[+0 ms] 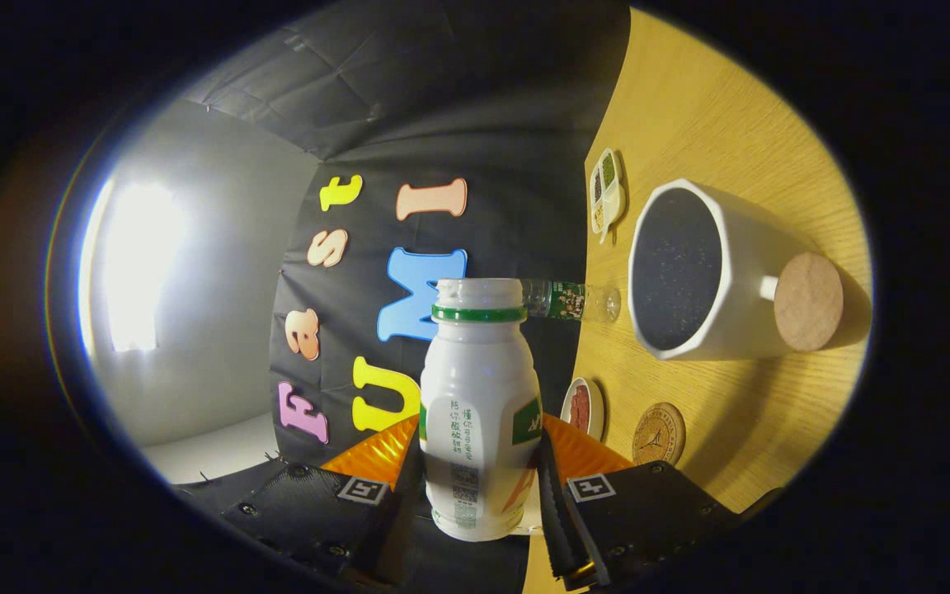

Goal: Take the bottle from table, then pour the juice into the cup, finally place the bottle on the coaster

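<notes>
Worktop (714,107) tilted in view, cup (702,272) at 2 o'clock of the bottle (479,412), coaster (659,434) at 3 o'clock near the tongs (475,495). Risk: open bottle mouth sits well short of the cup rim, tipping now spills juice on the worktop. Tongs narrow, both fingers clamped on the bottle's lower body

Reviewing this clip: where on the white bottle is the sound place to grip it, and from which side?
Mid-body, as here: the hand-held gripper is shut on the white bottle from both flanks. The walls there are broad and nearly straight, below the narrowing shoulder and green neck ring, leaving the open mouth free.
</notes>
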`<state>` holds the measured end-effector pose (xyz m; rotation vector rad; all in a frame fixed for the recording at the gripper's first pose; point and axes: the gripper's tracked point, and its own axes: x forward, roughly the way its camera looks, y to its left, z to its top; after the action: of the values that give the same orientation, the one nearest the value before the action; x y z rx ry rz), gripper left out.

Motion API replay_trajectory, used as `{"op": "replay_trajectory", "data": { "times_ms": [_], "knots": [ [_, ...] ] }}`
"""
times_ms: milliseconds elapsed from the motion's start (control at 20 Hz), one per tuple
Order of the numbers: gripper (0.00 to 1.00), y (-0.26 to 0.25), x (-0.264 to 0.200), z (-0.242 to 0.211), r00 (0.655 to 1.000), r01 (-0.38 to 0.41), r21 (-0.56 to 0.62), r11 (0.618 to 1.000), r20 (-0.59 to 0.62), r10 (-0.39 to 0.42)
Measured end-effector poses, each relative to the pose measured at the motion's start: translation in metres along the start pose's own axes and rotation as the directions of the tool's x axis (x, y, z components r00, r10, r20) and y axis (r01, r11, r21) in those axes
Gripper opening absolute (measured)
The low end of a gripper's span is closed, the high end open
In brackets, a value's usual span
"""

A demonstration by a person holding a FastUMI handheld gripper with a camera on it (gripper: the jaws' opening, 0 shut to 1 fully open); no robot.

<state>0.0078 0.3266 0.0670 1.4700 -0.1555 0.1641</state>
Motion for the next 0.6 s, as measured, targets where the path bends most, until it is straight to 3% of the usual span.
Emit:
{"op": "replay_trajectory", "data": {
  "times_ms": [600],
  "knots": [
    [0.64,0.017,0.007,-0.002,0.999,-0.049,0.111,0.993,0.023,0.047]
  ]
}}
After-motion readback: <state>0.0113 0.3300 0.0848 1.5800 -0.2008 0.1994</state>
